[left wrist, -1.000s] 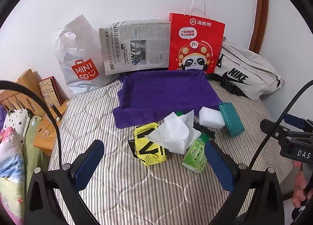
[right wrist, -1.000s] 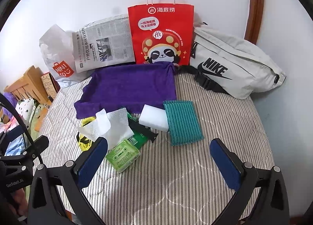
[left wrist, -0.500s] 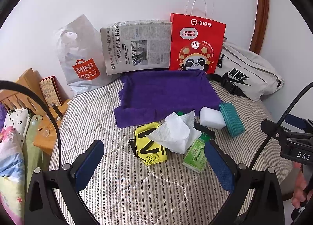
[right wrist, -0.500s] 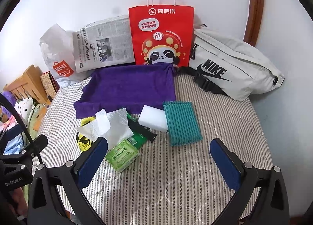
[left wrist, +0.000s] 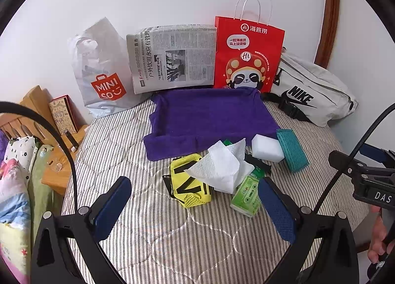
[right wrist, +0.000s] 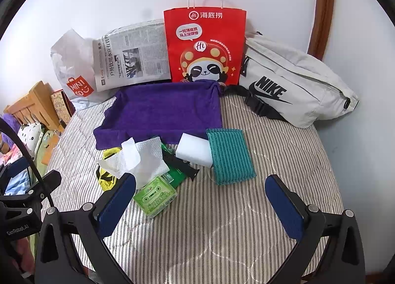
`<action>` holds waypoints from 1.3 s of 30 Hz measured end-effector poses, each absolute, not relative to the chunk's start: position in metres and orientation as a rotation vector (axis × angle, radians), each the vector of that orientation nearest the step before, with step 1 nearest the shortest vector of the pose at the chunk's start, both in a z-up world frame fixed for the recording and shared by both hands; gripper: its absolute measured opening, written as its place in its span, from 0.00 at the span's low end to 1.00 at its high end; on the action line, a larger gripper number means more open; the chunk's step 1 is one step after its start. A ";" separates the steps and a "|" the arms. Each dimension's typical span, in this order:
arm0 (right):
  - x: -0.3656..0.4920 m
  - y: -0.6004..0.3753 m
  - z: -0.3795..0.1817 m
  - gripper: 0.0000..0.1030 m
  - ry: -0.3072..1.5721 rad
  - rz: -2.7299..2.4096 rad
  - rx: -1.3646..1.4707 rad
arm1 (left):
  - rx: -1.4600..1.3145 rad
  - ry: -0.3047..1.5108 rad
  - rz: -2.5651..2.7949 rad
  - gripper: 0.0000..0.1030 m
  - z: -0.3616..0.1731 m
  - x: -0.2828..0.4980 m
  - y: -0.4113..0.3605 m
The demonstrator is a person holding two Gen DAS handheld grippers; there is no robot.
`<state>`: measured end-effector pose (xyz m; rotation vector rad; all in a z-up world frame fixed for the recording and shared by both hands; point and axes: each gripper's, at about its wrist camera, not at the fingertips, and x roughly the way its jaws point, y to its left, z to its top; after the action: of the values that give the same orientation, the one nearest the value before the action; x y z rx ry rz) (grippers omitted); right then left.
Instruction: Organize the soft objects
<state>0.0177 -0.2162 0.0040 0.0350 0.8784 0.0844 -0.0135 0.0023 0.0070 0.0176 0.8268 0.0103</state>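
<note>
A purple towel lies spread on the striped bed, also in the right wrist view. In front of it is a pile: white tissue, yellow mesh pouch, green cassette-print pack, black strap, white sponge block and teal ribbed cloth. My left gripper is open and empty, just short of the pile. My right gripper is open and empty, near the pack and teal cloth.
Against the wall stand a white Miniso bag, a newspaper, a red paper bag and a grey Nike bag. A wooden bedside stand and bedding are at the left.
Both grippers have shifted very slightly; the scene sits a touch lower in the views. Nothing on the bed has moved.
</note>
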 end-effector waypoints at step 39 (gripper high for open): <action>0.024 -0.217 -0.001 1.00 0.895 0.072 0.028 | -0.001 0.834 -0.013 1.00 0.003 -0.003 0.009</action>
<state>0.0245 -0.2171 -0.0013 0.0282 0.8947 0.0718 -0.0033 0.0091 0.0032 -0.0013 0.8337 -0.0131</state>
